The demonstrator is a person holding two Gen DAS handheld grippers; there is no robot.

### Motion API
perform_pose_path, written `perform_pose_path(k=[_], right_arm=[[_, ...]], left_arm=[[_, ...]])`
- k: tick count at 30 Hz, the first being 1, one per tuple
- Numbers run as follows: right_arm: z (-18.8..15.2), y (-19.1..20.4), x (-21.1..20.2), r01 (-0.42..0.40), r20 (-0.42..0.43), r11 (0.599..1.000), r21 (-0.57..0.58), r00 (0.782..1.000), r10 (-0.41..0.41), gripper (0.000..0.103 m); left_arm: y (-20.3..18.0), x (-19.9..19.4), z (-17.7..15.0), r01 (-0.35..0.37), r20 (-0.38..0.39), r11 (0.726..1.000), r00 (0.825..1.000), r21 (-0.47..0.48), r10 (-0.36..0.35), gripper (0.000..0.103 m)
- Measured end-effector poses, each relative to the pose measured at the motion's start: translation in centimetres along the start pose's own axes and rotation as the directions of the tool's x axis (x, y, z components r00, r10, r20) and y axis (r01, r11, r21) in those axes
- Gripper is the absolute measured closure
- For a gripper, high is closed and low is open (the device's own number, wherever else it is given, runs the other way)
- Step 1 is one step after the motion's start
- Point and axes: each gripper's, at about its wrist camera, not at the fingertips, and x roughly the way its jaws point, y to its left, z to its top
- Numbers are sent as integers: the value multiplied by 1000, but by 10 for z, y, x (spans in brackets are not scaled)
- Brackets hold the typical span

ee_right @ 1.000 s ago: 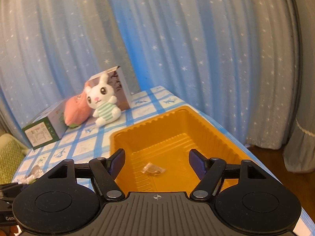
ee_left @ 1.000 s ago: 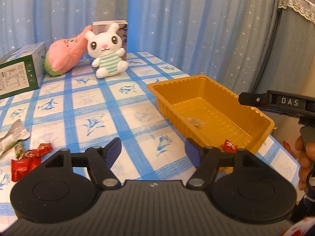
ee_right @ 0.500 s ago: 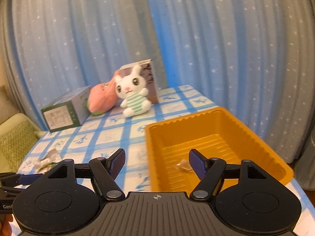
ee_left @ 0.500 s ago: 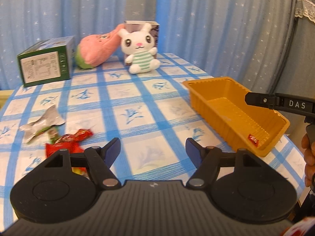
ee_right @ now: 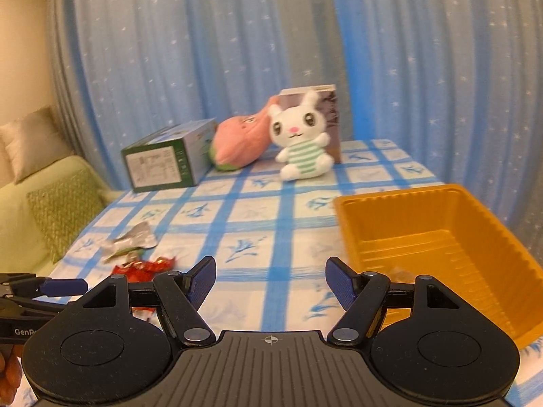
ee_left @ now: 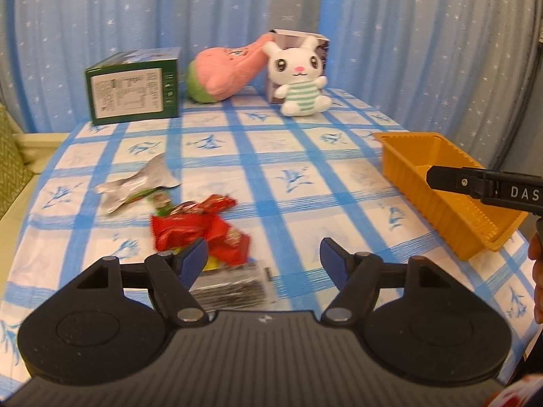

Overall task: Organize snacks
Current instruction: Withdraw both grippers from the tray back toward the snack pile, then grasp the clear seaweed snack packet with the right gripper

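Observation:
A heap of red snack wrappers point(ee_left: 200, 230) lies on the blue checked tablecloth, with a silver foil packet point(ee_left: 135, 186) behind it and a dark clear packet point(ee_left: 234, 288) in front. My left gripper point(ee_left: 264, 259) hovers open just right of the heap, nothing between its fingers. The orange tray point(ee_left: 437, 186) stands at the right. In the right wrist view the same tray point(ee_right: 424, 203) holds a small wrapped sweet point(ee_right: 402, 273). My right gripper point(ee_right: 270, 281) is open and empty over the cloth left of the tray. The red wrappers point(ee_right: 142, 268) lie beyond its left finger.
At the back stand a green box point(ee_left: 132, 86), a pink plush point(ee_left: 224, 71), a white rabbit plush point(ee_left: 298, 78) and a small carton behind it. Blue star curtains hang behind the table. A green sofa point(ee_right: 40, 210) sits left of the table.
Both views have swung left, away from the tray and toward the wrapper heap. The tray has slid to the right edge in both. Both grippers stayed open.

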Motion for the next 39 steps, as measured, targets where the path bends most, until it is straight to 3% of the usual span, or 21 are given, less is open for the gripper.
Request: perform_pose_path(k=[10,16,21,30,39], right_arm=[[-11,33,28,-84,-96,993,-81,992,76,32],[-25,65,44,-169,-159,964,-207,978,137,32],[-35,95,58,-280,-224,900,-334,951,213,32],[-51,129,86,-465,-342,748,-474,880,331,32],[-55,141,121,-533,-394,684,-497,842,369,33]], left_arm=[[34,0,-16,-61,-57,998,997,-19,60,33],[53,-2,-20,-82,-93,997,992,-7,81,33],[65,-3,-19,-80,-125,994,988,73,89,33],[84,3,-10,-67,-162,992,983,106,84,33],[97,15,-8,-93,-221,990,968,105,114,33]])
